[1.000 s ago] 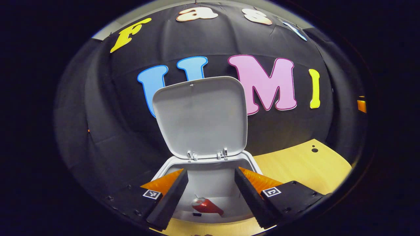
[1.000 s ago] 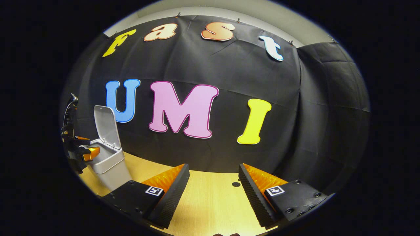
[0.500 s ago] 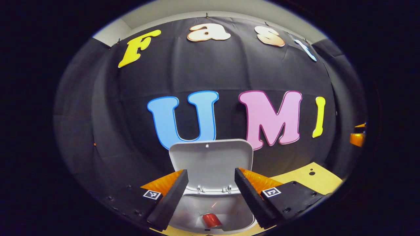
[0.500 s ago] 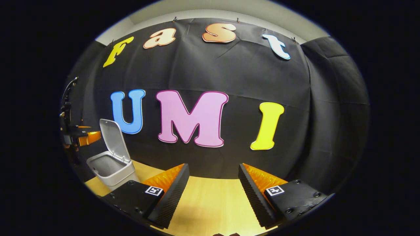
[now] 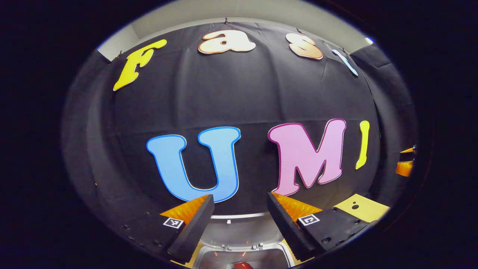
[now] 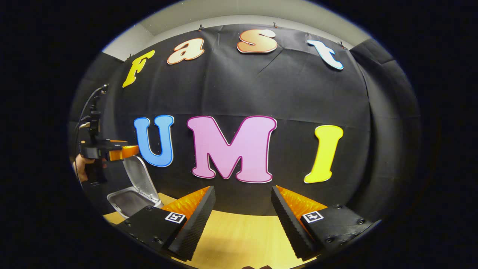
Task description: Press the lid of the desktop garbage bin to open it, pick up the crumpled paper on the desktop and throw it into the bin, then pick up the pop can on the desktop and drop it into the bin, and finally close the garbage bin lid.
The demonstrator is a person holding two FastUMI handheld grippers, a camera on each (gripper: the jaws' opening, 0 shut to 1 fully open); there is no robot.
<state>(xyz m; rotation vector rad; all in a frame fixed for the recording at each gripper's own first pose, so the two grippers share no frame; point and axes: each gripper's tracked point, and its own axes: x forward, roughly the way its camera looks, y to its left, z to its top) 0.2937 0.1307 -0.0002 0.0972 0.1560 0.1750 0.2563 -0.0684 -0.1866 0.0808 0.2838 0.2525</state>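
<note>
Wooden desktop (image 6: 239,239) — bin (image 6: 129,200) lid (image 6: 143,177) upright, left hand-held gripper (image 6: 125,152) above.

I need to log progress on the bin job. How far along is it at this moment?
Nearly finished. The lid stands open, and a red pop can lies inside the bin; whether the crumpled paper is in there too cannot be made out. Both the left gripper and the right gripper are open and hold nothing. The left one hovers above the bin. Left to do: close the lid.
</note>
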